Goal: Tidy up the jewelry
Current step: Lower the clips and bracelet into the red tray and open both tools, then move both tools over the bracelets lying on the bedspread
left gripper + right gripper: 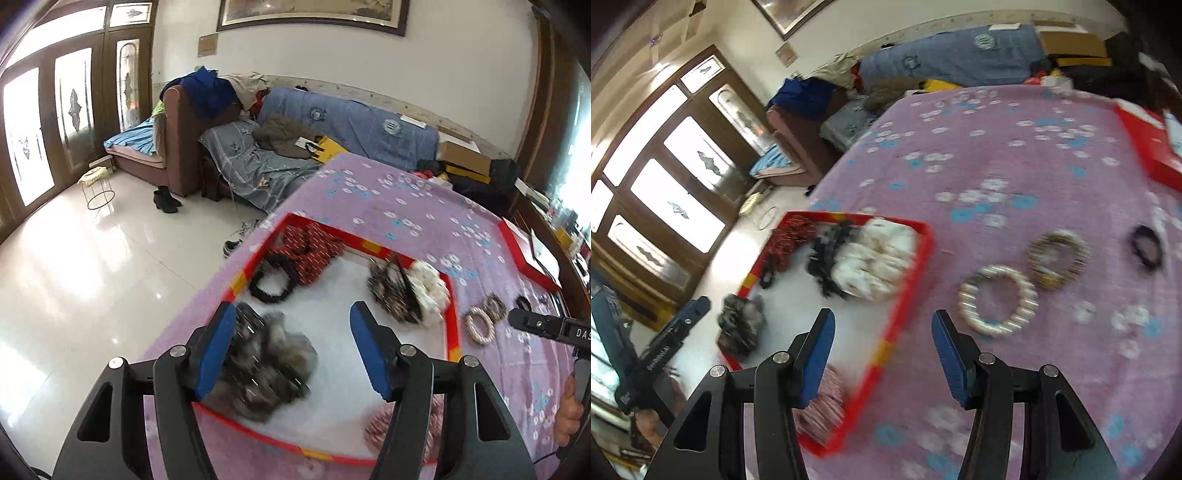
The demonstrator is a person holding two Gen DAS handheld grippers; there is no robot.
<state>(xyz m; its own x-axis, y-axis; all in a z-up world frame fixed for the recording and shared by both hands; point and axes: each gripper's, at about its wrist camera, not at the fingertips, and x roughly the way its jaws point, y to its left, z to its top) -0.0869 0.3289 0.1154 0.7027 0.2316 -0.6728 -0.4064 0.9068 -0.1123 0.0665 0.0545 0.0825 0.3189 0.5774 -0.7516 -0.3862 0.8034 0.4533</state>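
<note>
A red-rimmed white tray [452,317] [905,295] lies on the purple flowered cloth. It holds a grey furry scrunchie [273,365] [742,325], a black one [273,280], a red patterned one [314,251], a white fluffy one [430,291] [875,258] and a dark beaded one [395,291]. A pink striped scrunchie [823,406] lies at the tray's near corner. My left gripper [291,325] is open above the tray, with the grey scrunchie beside its left finger. My right gripper [882,332] is open over the tray's right rim. A pearl bracelet [997,299] [480,326], a gold-dark bracelet [1058,258] and a black ring [1147,245] lie on the cloth to the right.
A red box lid [1148,144] lies at the cloth's far right edge. A sofa with blue covers and clothes [332,122] stands behind the table. Shiny tile floor [92,277] lies to the left. Cardboard boxes [465,155] sit at the back right.
</note>
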